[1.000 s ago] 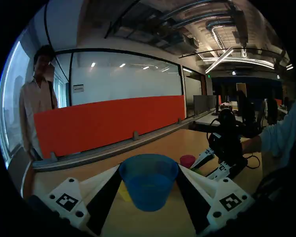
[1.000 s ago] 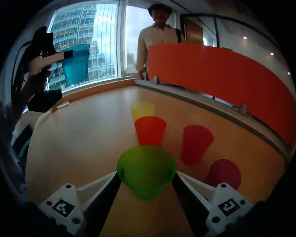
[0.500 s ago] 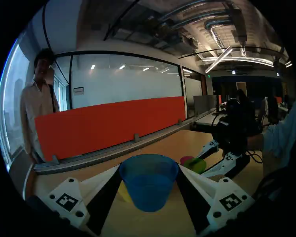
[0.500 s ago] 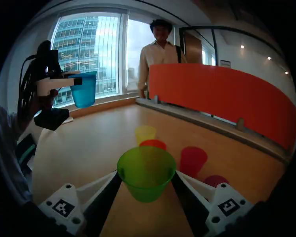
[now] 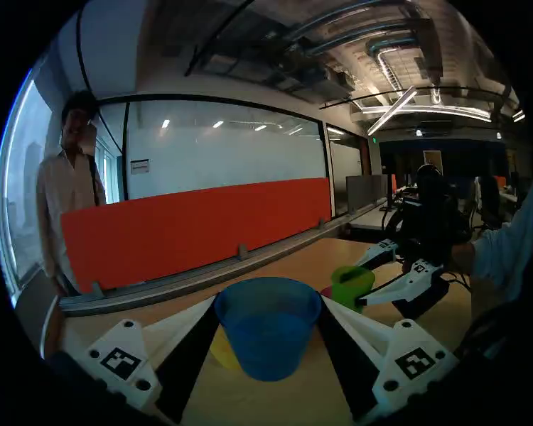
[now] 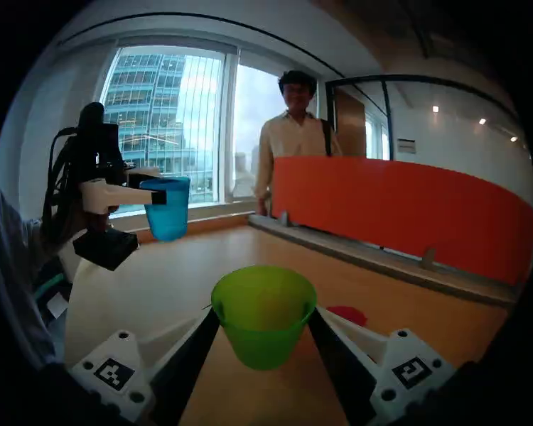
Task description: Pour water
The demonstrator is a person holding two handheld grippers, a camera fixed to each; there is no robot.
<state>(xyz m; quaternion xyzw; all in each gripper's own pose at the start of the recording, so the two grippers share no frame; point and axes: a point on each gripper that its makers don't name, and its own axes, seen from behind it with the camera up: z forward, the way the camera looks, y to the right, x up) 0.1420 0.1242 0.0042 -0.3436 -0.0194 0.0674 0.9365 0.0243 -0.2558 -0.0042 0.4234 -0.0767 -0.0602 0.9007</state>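
— What is the biggest thing here?
— The wooden table [image 6: 195,270], with an orange partition [image 6: 408,206] along its far edge.
— And the grippers?
— The left gripper [image 5: 268,312] is clamped on an upright blue cup [image 5: 268,337] that looks part-filled. The right gripper [image 6: 264,312] is clamped on a green cup [image 6: 264,323].
— Where is the blue cup in the right gripper view?
— At nine o'clock, held clear of the table.

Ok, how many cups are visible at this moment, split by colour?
Blue cup: 1
Green cup: 1
Yellow cup: 1, mostly hidden behind the blue one
Red cup: 1, just a sliver; the left gripper view also shows a pinkish sliver, perhaps the same cup
Total: 4 at least
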